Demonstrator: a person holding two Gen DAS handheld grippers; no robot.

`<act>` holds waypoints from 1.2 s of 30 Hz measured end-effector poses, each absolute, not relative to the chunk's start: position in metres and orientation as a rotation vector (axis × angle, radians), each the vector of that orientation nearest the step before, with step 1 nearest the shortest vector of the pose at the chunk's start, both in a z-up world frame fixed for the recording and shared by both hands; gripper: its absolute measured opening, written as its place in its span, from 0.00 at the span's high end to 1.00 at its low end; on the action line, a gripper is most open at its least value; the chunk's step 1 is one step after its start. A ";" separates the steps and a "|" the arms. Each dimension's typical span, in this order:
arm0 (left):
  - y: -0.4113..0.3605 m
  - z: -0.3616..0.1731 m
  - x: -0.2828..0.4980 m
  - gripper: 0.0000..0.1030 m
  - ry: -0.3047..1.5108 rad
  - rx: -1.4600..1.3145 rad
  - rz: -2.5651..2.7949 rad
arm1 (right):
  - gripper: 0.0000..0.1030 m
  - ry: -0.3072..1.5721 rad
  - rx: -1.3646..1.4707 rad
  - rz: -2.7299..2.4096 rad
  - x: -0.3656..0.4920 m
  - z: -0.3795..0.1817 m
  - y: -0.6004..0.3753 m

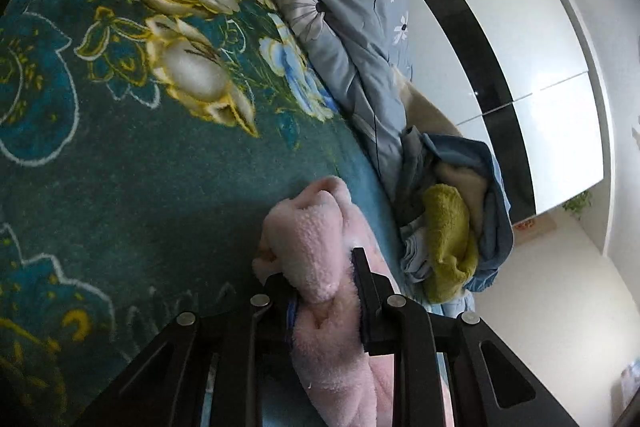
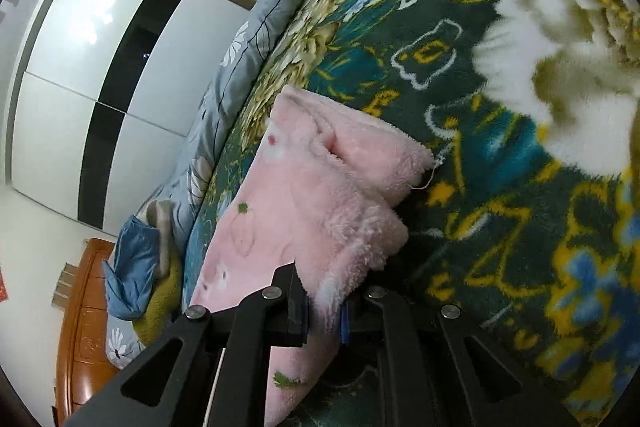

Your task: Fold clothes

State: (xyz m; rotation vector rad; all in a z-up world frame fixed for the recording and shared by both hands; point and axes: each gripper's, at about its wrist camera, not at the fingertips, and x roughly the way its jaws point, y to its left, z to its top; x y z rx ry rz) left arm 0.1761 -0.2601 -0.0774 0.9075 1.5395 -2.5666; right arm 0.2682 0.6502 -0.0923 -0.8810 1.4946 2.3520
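Both grippers — left gripper (image 1: 326, 291) and right gripper (image 2: 324, 297) — clamp the pink fleece (image 2: 320, 179), stretching toward twelve o'clock over the bed (image 1: 120, 147).

Fleece, plush and gloss

A fluffy pink fleece garment (image 2: 320, 187) is laid on a plush floral blanket (image 1: 120, 147); beside the blanket, glossy wardrobe doors (image 2: 80, 67) and varnished wood (image 2: 80, 307) are seen.

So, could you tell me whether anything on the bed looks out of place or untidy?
A loose thread dangles from the pink fleece garment at its folded corner. Beside the grey floral duvet, a crumpled pile of clothes lies unfolded at the bed's edge.
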 end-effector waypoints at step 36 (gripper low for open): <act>-0.243 -0.041 0.171 0.50 0.769 1.354 -2.893 | 0.75 1.112 -1.035 2.555 0.258 -0.064 0.476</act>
